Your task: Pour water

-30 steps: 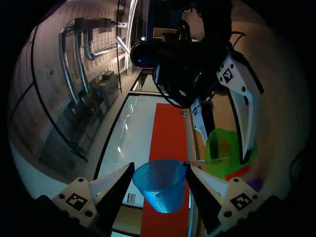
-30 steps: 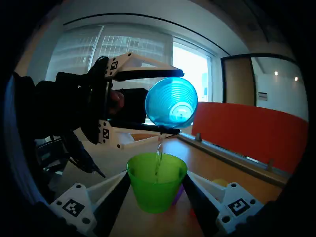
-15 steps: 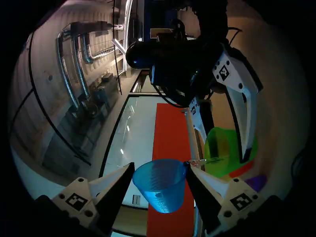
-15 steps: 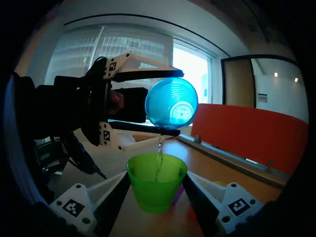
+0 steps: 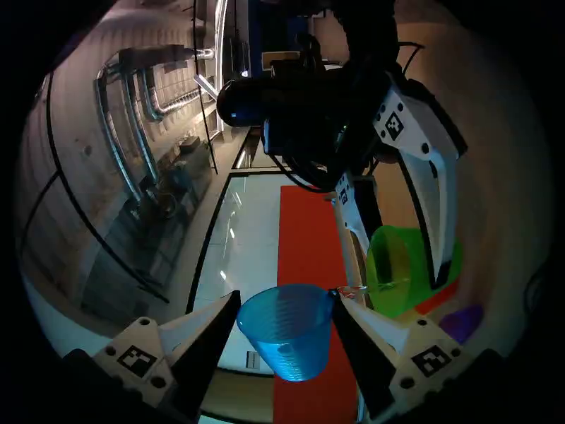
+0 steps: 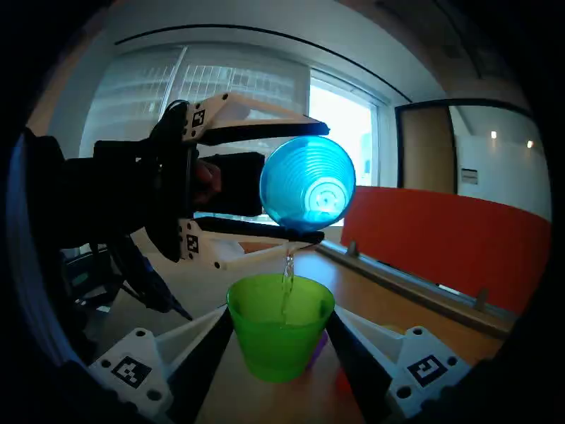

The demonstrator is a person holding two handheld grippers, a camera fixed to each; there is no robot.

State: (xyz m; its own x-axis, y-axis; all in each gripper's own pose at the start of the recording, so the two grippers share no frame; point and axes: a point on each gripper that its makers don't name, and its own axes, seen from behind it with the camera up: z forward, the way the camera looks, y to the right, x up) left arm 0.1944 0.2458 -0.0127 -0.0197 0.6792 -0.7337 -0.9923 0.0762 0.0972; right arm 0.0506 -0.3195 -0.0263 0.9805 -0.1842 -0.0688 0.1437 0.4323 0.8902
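The left gripper [image 5: 284,297] is clamped on a translucent blue plastic cup [image 5: 286,339]: in the left gripper view its two white fingers press the cup's sides just below the rim, and the cup sits squarely between the fingertips. In the right gripper view the same gripper [image 6: 323,182] lies on its side, one finger above the blue cup [image 6: 307,182] and one below, so the cup is tipped over with its ribbed base facing the camera and its mouth turned away and down. A thin stream of water [image 6: 286,283] runs from the cup's lower lip straight down into a translucent green plastic cup [image 6: 279,339] directly beneath; the two cups are close, one above the other, and do not touch. The right gripper [image 6: 280,314] is closed on the green cup, a finger pressed to each side of its wall, with the cup upright and centred between the tips above a brown wooden tabletop [image 6: 395,304]. A small purple object [image 5: 462,321], too blurred to identify, lies just beside the green cup. A flat red partition panel [image 6: 452,240] stands along the table's far edge.
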